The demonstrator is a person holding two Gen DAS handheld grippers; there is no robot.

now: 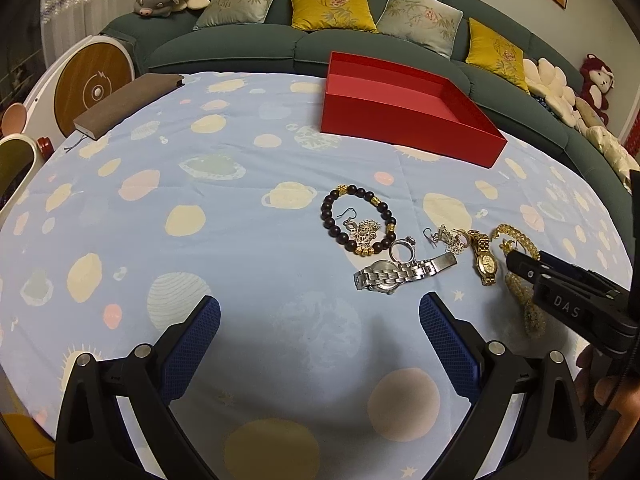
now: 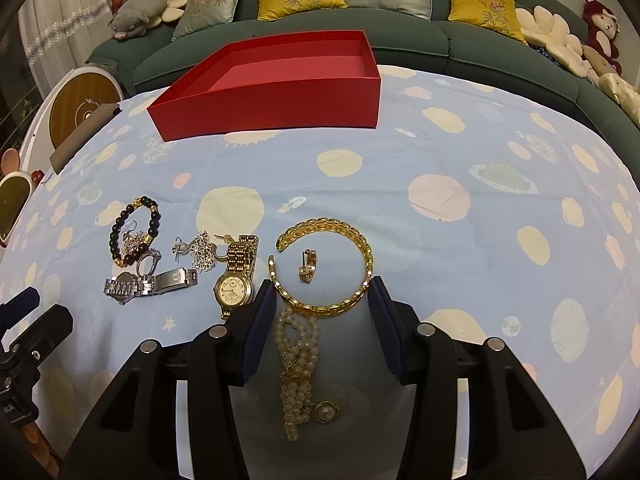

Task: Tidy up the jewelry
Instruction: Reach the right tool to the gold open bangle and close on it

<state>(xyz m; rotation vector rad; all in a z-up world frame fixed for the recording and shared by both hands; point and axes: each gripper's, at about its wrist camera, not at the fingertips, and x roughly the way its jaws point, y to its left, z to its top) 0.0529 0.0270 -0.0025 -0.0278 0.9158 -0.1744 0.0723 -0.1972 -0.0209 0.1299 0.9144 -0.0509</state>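
Observation:
An open red box (image 1: 404,120) (image 2: 272,96) stands at the table's far side. Jewelry lies in front of it: a dark bead bracelet (image 1: 358,220) (image 2: 134,228), a silver watch (image 1: 400,272) (image 2: 148,282), a ring (image 1: 402,250), a gold watch (image 1: 486,258) (image 2: 236,280), a gold chain bracelet (image 2: 324,268) and a pearl bracelet (image 2: 298,364). My right gripper (image 2: 320,292) (image 1: 520,264) is open, its fingers on either side of the gold chain's near edge, the pearls between them. My left gripper (image 1: 320,312) is open and empty, just short of the silver watch.
A blue cloth with planet prints (image 1: 200,200) covers the table. A brown book (image 1: 124,104) lies at the far left edge. A green sofa with cushions (image 1: 328,4) and plush toys runs behind the table.

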